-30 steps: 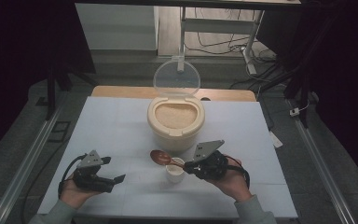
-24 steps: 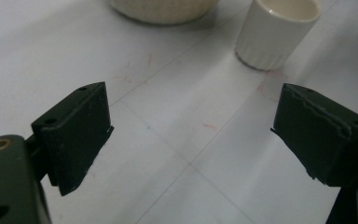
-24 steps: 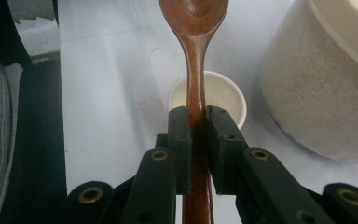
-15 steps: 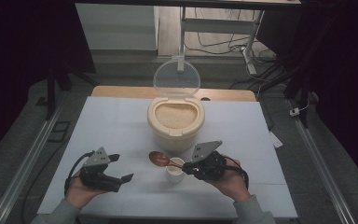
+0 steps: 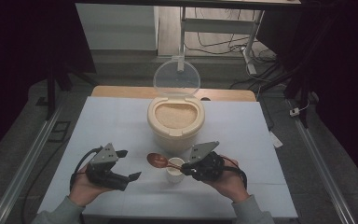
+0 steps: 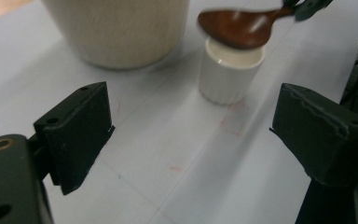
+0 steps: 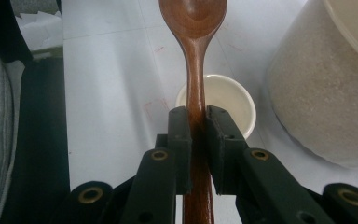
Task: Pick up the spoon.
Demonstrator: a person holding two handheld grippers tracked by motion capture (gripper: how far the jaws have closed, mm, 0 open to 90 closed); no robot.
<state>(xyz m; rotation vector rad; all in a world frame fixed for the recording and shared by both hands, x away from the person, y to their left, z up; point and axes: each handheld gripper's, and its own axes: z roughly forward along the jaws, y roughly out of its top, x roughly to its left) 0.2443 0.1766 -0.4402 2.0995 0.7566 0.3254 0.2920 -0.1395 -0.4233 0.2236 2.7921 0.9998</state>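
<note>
Right gripper (image 5: 189, 167), jaws clamped on a wooden spoon (image 7: 195, 56), holds it over a small white cup (image 5: 175, 170). Left gripper (image 5: 127, 164), jaws wide open and empty, faces the cup; steadying it looks next.

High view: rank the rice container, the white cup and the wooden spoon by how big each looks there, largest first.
1. Rice container, clearly the largest, even without its raised clear lid.
2 and 3. White cup and wooden spoon, held over the cup by the right claw: they look about alike, so I won't rank them.
</note>
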